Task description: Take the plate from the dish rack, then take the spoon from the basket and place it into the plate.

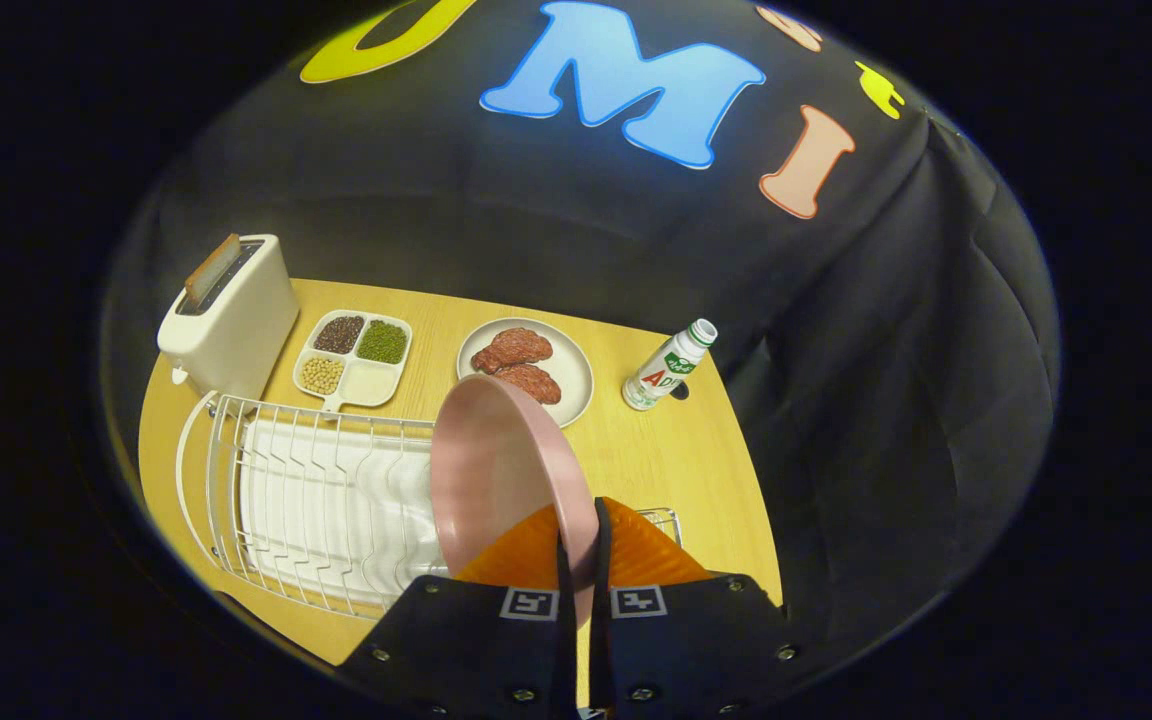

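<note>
Along the table's (656, 450) far edge we see a toaster (231, 315), a sectioned tray (356, 358), a meat dish (528, 368) and a bottle (668, 366). Our gripper (581, 560) clamps the pink plate (496, 470) upright, beside the dish rack (306, 500).

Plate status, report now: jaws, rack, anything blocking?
Gripper jaws shut on the pink plate, held on edge above the dish rack. Plate of meat and bottle lie beyond, apart.

Your wooden surface (656, 450) carries a white dish rack (306, 500), a toaster (231, 320), a four-compartment tray of beans and grains (356, 360), a plate of meat (536, 370) and a tilted bottle (666, 368).
</note>
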`<state>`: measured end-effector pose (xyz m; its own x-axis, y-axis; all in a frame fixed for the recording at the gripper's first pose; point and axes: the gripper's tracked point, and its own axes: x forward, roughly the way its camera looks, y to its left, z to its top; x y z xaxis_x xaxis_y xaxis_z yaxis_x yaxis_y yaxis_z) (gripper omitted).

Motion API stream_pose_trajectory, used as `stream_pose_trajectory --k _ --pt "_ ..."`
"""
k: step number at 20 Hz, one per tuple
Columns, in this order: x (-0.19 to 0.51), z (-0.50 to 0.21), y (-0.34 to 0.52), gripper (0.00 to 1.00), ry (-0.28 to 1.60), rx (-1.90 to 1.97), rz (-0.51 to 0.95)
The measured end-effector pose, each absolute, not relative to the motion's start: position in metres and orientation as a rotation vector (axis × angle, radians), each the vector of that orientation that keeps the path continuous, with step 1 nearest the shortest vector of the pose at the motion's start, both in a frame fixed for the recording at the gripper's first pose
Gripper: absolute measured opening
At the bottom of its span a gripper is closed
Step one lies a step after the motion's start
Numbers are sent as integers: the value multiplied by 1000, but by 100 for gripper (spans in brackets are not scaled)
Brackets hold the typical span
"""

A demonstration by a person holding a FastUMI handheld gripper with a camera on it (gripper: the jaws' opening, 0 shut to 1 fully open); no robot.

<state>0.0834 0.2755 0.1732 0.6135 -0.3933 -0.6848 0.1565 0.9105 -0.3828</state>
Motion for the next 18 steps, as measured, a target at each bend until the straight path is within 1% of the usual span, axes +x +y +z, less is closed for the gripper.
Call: stream_pose_trajectory --k 5,9,12,18 --pt "43 191 258 5 851 -322 -318" --pt "9 199 241 5 857 -273 -302" --pt "-24 205 224 5 852 -242 -316" --pt "-87 183 202 5 897 -188 -326"
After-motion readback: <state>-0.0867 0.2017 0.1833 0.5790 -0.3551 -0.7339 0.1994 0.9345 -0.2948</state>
